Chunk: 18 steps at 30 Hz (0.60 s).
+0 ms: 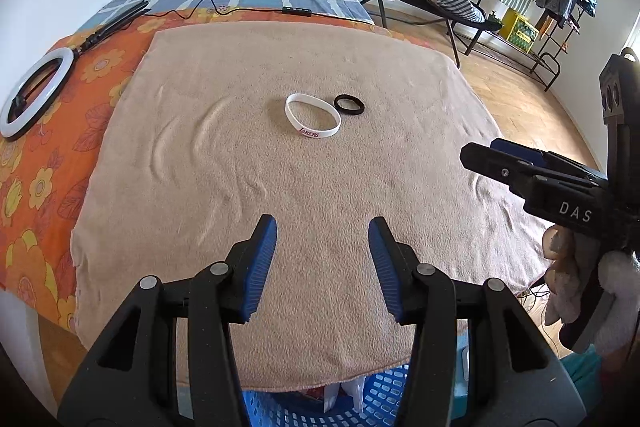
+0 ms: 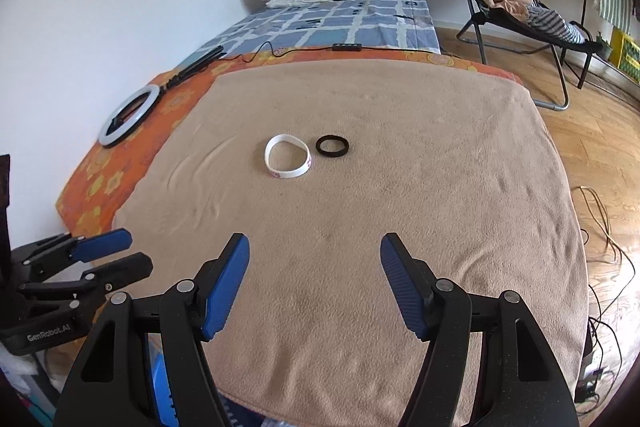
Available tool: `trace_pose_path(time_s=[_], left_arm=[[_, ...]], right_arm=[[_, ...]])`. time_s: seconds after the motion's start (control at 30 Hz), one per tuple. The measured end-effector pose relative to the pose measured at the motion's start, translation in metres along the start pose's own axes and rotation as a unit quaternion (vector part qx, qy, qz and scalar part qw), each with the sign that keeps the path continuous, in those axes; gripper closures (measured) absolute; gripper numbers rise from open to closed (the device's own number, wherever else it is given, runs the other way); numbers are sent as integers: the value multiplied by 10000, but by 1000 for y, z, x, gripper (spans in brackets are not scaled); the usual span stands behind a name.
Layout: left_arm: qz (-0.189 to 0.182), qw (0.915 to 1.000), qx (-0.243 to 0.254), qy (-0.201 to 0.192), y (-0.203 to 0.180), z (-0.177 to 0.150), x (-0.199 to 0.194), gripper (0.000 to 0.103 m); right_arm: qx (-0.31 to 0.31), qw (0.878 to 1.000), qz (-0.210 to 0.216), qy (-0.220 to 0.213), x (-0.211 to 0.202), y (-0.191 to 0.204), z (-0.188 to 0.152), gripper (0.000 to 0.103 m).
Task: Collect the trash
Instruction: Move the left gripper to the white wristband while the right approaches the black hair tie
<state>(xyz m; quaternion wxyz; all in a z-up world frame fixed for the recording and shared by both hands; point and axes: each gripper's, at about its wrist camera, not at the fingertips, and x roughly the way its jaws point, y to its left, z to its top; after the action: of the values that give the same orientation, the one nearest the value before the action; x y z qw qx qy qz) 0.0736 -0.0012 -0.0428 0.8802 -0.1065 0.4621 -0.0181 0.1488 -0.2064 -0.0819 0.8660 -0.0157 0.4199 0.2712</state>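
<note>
Hovering between pickups — left gripper (image 1: 322, 227) and right gripper (image 2: 315, 247) both parted, jaws empty, angled down over the beige blanket (image 1: 360, 167) on the bed. Left lying mid-blanket: white wristband (image 1: 313, 121) just beside black ring (image 1: 349, 104). Likely calling next for a forward reach, then closing on one band — blue basket (image 1: 384, 395) below the near edge.

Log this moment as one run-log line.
left tongs: open, empty | right tongs: open, empty | white wristband, black ring: on tan blanket, untouched | blue basket: below blanket edge
</note>
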Motion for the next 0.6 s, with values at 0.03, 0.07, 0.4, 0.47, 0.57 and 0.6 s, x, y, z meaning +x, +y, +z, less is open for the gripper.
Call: trace_pose_path(time_s=[0.03, 0.07, 0.4, 0.47, 0.57, 0.6], left_arm=[[-52, 10000, -54, 30, 2, 5, 5, 54], [-109, 9999, -112, 72, 5, 10, 10, 54], [-220, 9990, -343, 198, 21, 54, 61, 54], [-242, 9988, -376, 203, 24, 63, 70, 55], [-352, 9976, -523, 280, 31, 73, 86, 64], [-356, 9974, -553, 289, 34, 77, 91, 64]], right_arm=[[51, 10000, 3, -1, 4, -4, 5, 35], [108, 9999, 28, 1, 9, -9, 11, 35], [854, 9949, 477, 263, 65, -45, 50, 36], [940, 9935, 557, 310, 75, -48, 56, 38], [967, 9923, 622, 451, 95, -47, 62, 51], [958, 9923, 614, 491, 101, -46, 63, 54]])
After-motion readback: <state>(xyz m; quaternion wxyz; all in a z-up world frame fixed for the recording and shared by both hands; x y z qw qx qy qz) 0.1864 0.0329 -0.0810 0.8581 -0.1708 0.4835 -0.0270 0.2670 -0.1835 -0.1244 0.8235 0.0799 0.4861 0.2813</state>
